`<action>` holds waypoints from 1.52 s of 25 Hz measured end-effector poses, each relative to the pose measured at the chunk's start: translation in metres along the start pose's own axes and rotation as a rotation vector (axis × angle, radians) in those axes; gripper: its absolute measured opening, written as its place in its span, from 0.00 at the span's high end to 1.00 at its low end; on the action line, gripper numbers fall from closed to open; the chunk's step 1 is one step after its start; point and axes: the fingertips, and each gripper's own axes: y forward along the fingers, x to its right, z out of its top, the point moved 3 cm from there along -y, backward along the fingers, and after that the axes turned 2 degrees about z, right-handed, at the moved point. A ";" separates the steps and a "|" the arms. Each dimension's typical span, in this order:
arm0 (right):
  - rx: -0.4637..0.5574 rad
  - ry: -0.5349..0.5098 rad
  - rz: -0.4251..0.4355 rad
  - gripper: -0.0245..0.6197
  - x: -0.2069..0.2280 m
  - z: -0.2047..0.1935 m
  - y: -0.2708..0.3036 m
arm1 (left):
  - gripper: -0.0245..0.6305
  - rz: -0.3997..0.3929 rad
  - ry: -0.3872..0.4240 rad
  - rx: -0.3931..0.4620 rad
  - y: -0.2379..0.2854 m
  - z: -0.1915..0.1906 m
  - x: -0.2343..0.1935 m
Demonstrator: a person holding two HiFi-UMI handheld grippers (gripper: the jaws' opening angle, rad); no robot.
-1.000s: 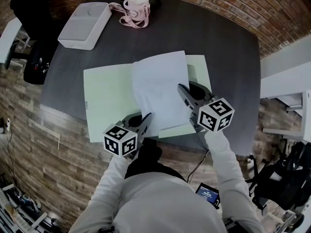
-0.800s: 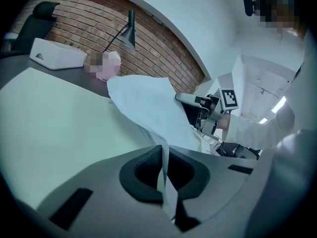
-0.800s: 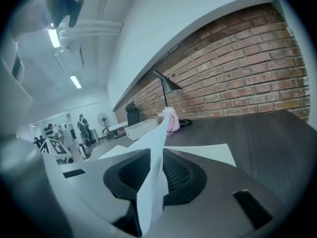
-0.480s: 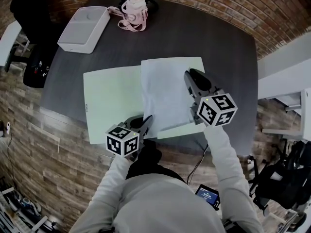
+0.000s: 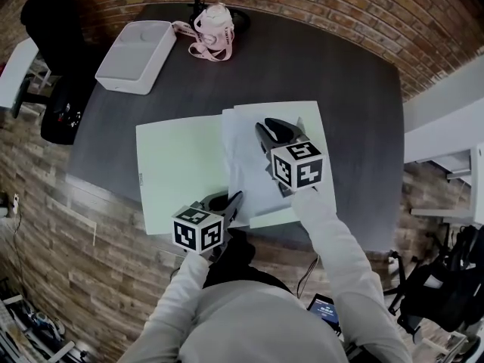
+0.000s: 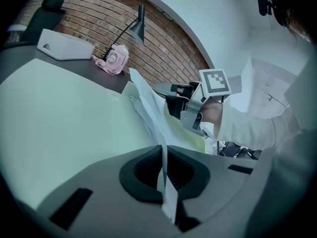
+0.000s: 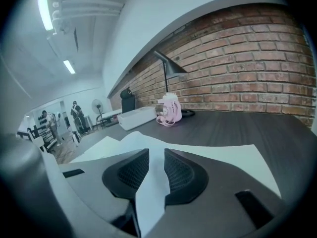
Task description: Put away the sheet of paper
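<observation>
Fingers of the left gripper are pressed together on the near edge of the sheet of paper, which stands up as a thin white ridge between them and runs away toward the right gripper. In the head view the left gripper sits at the near edge of the counter, its marker cube toward the person. The right gripper reaches over the middle of the sheet of paper. Its own view shows the right gripper with its fingers opening: a clear gap stands between the ribbed pads, and a strip of the sheet of paper runs loosely through that gap. The paper lies partly raised and buckled on a pale green folder, which is spread open and flat on the dark counter. The paper is around the folder's middle and right half, with the left half bare. At the far left of the counter rests a white box, and near it a pink bottle with a strap lying beside it. From the right gripper view the pink bottle stands in front of a black lamp against the brick wall. The person's white sleeve leads down to the right gripper.
</observation>
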 end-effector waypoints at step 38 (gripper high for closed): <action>-0.177 -0.039 -0.009 0.73 -0.007 -0.025 0.039 | 0.94 -0.003 -0.141 -0.134 0.010 -0.004 -0.006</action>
